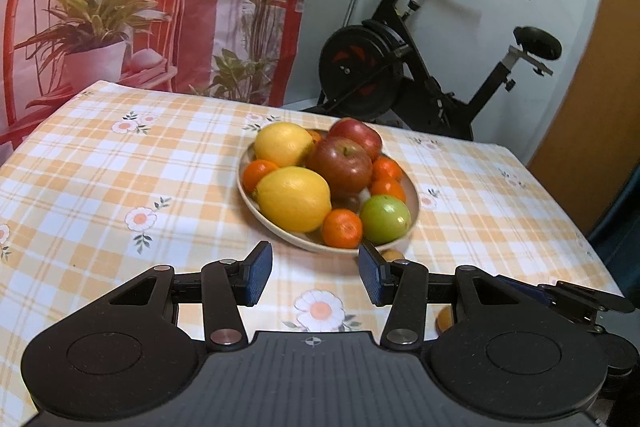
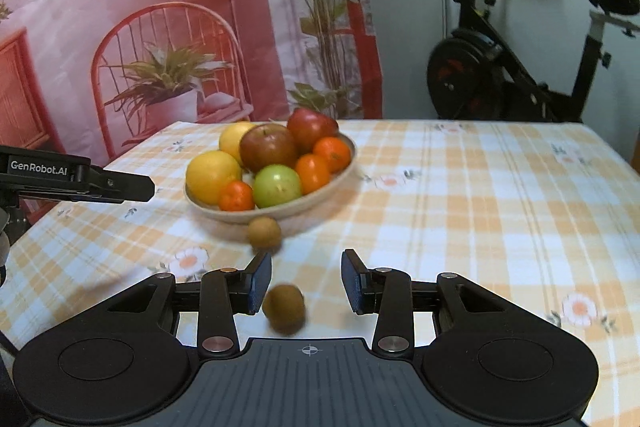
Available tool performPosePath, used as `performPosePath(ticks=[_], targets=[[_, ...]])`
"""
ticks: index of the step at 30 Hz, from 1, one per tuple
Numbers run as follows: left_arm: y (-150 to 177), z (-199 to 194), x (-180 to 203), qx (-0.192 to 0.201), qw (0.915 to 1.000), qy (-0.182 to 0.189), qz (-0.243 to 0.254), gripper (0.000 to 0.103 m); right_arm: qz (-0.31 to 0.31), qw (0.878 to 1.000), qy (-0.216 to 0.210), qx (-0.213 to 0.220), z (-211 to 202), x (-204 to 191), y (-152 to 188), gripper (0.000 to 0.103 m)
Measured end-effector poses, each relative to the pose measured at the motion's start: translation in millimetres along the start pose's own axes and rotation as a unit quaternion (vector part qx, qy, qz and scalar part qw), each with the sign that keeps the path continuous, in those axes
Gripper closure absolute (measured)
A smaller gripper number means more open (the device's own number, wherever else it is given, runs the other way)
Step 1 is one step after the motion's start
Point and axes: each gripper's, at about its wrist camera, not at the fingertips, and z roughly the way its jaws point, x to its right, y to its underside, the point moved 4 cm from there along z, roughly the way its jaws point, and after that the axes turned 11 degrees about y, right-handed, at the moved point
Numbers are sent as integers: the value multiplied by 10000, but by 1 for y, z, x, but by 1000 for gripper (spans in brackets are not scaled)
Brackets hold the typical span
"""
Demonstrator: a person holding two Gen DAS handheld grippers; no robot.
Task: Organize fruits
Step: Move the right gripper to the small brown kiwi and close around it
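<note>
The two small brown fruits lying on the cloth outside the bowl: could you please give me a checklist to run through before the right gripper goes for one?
1. Right gripper jaws apart and empty: ok.
2. Nearer brown fruit lies beside the left pad, not centred between the jaws: not ok.
3. Farther brown fruit sits close to the bowl; whether they touch: cannot tell.
4. Left gripper empty, off to the bowl's left in the right wrist view, clear of both fruits: ok.
5. Free space in the bowl for more: not ok, it looks heaped.
6. Fruits at rest: cannot tell, the picture is blurred.
</note>
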Motion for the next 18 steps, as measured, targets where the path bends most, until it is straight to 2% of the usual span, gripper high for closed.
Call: performPosePath(ticks=[9,12,18], targets=[[11,1,8,-109,9998,-135,99,53,111,9991,-404,-99,3,-5,7,67],[12,2,9,-138,9996,-207,99,53,71,9983,-525,-252,7,-8,8,67],[14,4,12,-184,9993,-305,150,53,107,9975,-549,-426,13,-7,11,69]])
